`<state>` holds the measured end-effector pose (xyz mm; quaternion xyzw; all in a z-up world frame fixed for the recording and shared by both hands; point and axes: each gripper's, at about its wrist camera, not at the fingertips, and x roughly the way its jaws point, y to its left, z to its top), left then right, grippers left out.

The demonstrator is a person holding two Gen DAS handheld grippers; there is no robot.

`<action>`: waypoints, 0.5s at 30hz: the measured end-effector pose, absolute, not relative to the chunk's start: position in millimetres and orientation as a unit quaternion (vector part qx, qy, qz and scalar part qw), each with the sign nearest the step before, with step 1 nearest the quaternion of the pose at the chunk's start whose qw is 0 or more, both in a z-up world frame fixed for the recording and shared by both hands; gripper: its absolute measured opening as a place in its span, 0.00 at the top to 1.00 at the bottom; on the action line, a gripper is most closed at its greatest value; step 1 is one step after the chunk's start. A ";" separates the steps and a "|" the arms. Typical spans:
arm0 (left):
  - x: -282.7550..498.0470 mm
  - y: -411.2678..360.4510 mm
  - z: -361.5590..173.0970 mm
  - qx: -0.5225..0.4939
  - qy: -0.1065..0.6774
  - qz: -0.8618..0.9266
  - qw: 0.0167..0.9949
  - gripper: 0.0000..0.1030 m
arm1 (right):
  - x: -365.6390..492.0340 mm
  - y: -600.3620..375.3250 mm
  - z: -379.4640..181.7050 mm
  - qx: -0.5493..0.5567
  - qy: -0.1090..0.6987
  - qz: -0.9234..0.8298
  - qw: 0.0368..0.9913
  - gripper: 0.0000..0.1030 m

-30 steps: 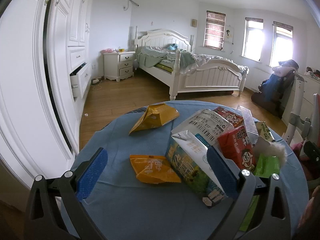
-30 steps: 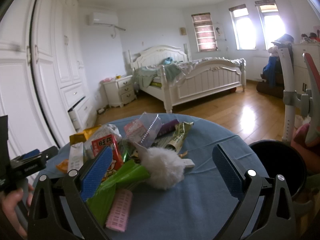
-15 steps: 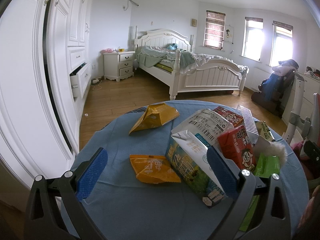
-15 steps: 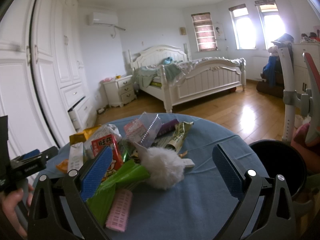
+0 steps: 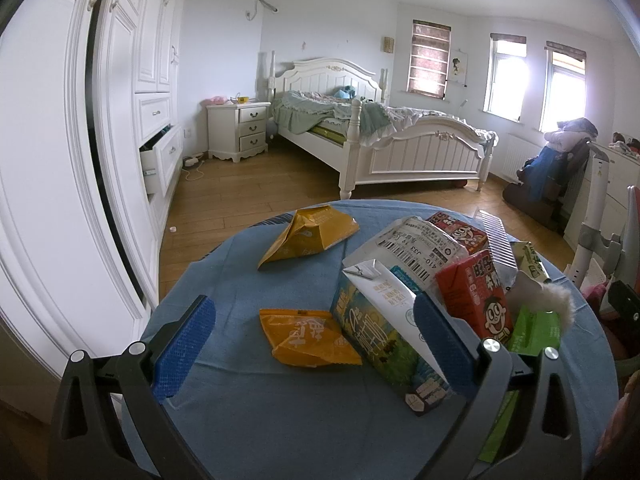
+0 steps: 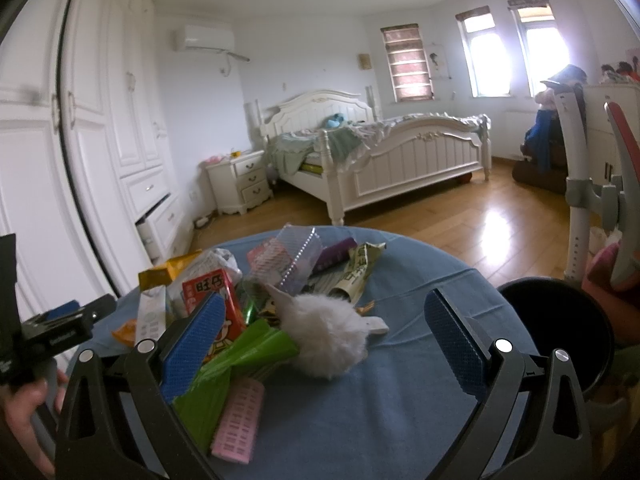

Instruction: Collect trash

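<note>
Trash lies heaped on a round table under a blue cloth (image 5: 248, 400). In the left wrist view my left gripper (image 5: 314, 340) stands open above a flat orange wrapper (image 5: 308, 338), its right pad close to a tall milk carton (image 5: 384, 328). A crumpled orange bag (image 5: 308, 236) and a red drink box (image 5: 476, 300) lie farther off. In the right wrist view my right gripper (image 6: 320, 344) is open around a white fluffy ball (image 6: 328, 340), with a green wrapper (image 6: 236, 364), a pink hair roller (image 6: 240, 420) and a red drink box (image 6: 214, 308) to its left.
A black bin (image 6: 560, 328) stands at the table's right edge. A hand (image 6: 24, 408) holding the other gripper shows at the left of the right wrist view. A white wardrobe (image 5: 60, 160) with an open drawer, a bed (image 5: 380, 140) and a chair (image 6: 592, 184) surround the table.
</note>
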<state>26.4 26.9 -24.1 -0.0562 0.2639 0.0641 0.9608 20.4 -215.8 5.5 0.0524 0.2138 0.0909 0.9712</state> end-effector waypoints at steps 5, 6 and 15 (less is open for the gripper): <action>26.4 26.7 -24.5 -0.056 0.265 0.064 0.961 0.05 | 19.3 -215.4 5.7 0.054 0.216 0.090 0.971 0.05; 26.7 26.5 -24.8 -0.056 0.265 0.064 0.961 0.05 | 18.9 -215.1 5.7 0.055 0.217 0.090 0.970 0.05; 44.8 64.4 -13.2 -0.129 0.274 0.003 0.953 0.05 | 27.4 -207.7 14.5 0.043 0.248 0.139 0.958 0.05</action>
